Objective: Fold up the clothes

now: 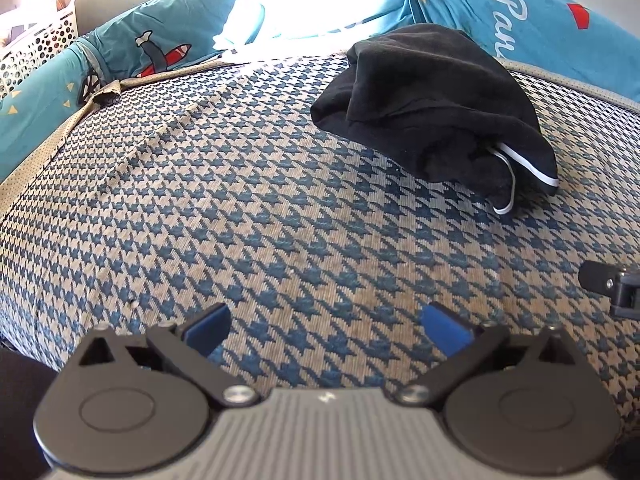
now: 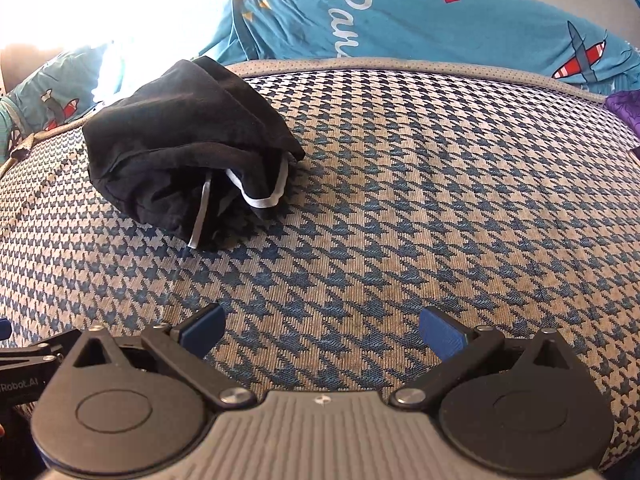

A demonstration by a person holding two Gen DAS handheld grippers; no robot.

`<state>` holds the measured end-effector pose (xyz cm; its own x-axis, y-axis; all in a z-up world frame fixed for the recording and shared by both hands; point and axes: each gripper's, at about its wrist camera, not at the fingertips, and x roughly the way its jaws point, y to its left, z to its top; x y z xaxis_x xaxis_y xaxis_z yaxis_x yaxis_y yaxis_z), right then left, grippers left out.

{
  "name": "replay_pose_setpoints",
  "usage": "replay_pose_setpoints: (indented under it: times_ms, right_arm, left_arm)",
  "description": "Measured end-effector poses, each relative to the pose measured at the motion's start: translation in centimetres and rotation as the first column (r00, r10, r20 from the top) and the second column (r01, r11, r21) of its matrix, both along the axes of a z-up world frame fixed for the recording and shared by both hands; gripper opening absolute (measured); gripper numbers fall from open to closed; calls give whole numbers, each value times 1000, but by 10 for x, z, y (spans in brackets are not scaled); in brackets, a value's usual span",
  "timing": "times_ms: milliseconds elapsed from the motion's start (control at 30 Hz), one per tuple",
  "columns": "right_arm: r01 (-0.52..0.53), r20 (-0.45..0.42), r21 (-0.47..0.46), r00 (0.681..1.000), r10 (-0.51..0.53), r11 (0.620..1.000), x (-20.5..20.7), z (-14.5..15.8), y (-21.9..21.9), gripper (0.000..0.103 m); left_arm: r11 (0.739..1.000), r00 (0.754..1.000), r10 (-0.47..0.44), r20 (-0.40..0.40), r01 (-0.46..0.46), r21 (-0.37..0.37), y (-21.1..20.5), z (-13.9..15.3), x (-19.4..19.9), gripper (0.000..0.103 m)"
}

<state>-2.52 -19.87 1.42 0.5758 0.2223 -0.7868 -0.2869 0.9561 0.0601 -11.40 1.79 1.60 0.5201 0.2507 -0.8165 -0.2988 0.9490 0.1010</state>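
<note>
Black garment (image 1: 436, 100) lay bunched in a rough folded heap on the houndstooth mattress cover (image 1: 280, 208), toward the far side of the bed. White trim (image 1: 532, 168) showed along its near edge; in the right wrist view the same trim (image 2: 260, 200) curled out of the open end of the bundle (image 2: 184, 140). Garment rested flat on the cover, touched by neither tool.

Left gripper (image 1: 326, 328): released, blue pads (image 1: 446, 330) spread wide with only bare cover between them. It hovered near the front of the bed, well apart from the garment, which sat ahead and to its right. A black part of the other tool (image 1: 612, 284) entered at the right edge of this view.

Right gripper (image 2: 322, 328): likewise spread, pads (image 2: 442, 332) apart, nothing held. Garment sat ahead and to its left, well apart.

Surroundings: teal printed bedding (image 1: 540, 12) with aeroplane and lettering motifs was piled along the far edge of the mattress, just behind the garment. White perforated basket (image 1: 36, 48) stood at far left in the left view. A purple fabric item (image 2: 624, 112) showed at the right edge of the right view. Strong light washed out the upper middle background.
</note>
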Motion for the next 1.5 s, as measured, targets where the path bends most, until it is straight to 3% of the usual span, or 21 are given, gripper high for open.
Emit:
replay_pose_setpoints:
  times_ms: [1500]
  right_arm:
    - [-66,-4,-26,998,66,997,-4,-6,13,103]
  left_arm:
    - [1000,1000,-7,-5,7,16,-3,2,-2,103]
